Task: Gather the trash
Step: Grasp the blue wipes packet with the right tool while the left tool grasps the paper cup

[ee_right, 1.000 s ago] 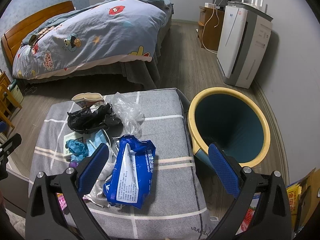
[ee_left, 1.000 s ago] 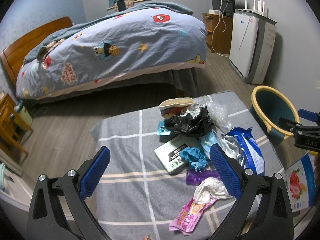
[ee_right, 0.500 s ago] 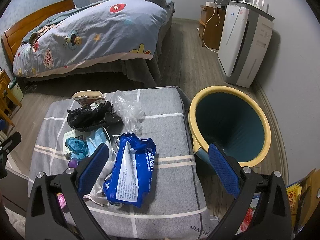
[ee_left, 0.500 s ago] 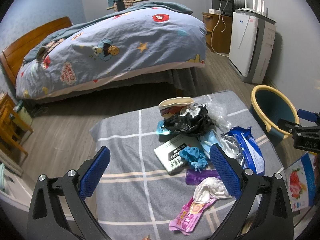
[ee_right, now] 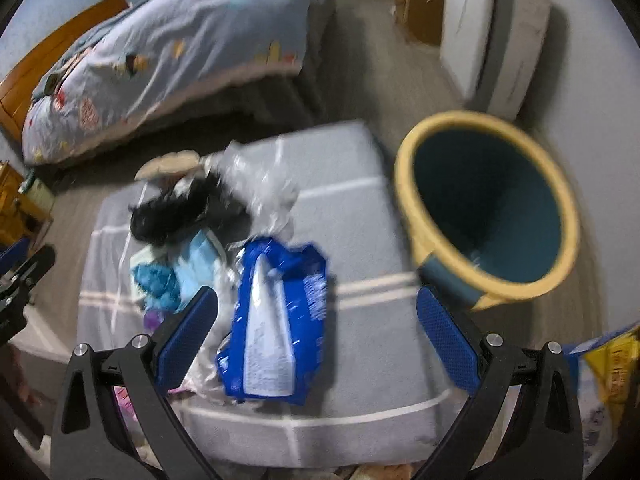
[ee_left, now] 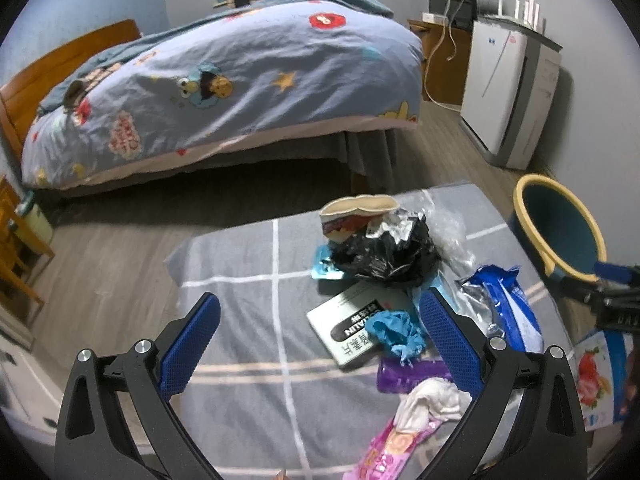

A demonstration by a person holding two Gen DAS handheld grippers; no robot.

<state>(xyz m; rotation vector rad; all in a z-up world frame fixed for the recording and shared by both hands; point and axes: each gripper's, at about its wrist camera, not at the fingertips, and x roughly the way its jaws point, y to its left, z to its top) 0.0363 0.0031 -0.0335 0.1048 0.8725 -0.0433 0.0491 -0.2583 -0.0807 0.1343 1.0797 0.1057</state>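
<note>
Trash lies on a grey checked cushion [ee_left: 248,320]: a black plastic bag [ee_left: 384,252], a crushed paper cup [ee_left: 356,216], a grey box [ee_left: 352,328], a blue glove [ee_left: 394,332], a purple wrapper [ee_left: 412,372], a white tissue [ee_left: 432,396], a pink wrapper [ee_left: 392,444] and a blue wipes pack [ee_right: 280,320]. A teal bin with a yellow rim [ee_right: 488,208] stands right of the cushion. My left gripper [ee_left: 316,344] is open above the cushion's near side. My right gripper [ee_right: 316,332] is open just above the wipes pack.
A bed with a blue cartoon duvet [ee_left: 224,88] stands behind the cushion. A white air purifier [ee_left: 508,92] and a wooden cabinet [ee_left: 440,64] are at the back right. Wooden furniture [ee_left: 16,256] is at the left. A strawberry-print bag [ee_left: 596,380] lies at the right.
My right gripper has moved forward and down toward the wipes pack and the bin; its view is now motion-blurred. My left gripper has hardly moved.
</note>
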